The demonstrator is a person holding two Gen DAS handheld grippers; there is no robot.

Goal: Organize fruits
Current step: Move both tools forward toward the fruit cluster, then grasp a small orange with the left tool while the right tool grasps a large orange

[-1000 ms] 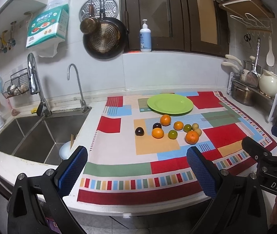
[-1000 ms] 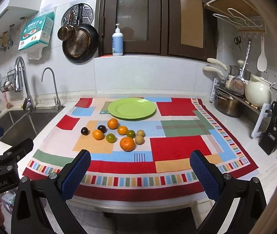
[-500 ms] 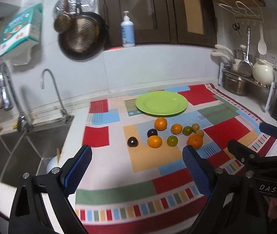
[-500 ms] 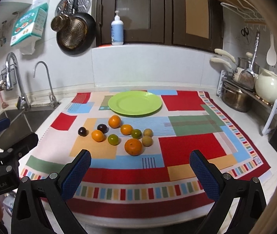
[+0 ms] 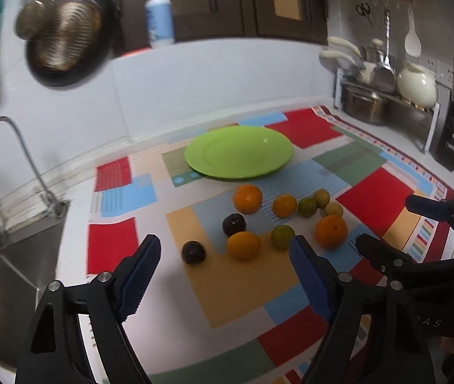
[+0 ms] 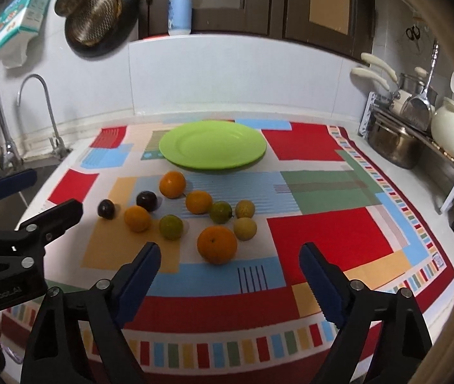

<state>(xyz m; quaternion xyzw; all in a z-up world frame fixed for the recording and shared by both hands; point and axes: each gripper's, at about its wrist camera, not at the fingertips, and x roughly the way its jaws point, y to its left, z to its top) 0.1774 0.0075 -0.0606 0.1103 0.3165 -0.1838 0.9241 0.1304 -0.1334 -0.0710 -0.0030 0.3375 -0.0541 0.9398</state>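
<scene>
Sitting bare, green plate [image 6: 212,147]; fruits [image 6: 217,244] on cloth [image 6: 329,233].

A lime-green plate [image 6: 212,145] is lying on a cloth [image 6: 329,233] patterned in red, blue, green and tan blocks; oranges [image 6: 216,244] are glowing orange beside two dark purple plums [image 6: 146,200].
</scene>
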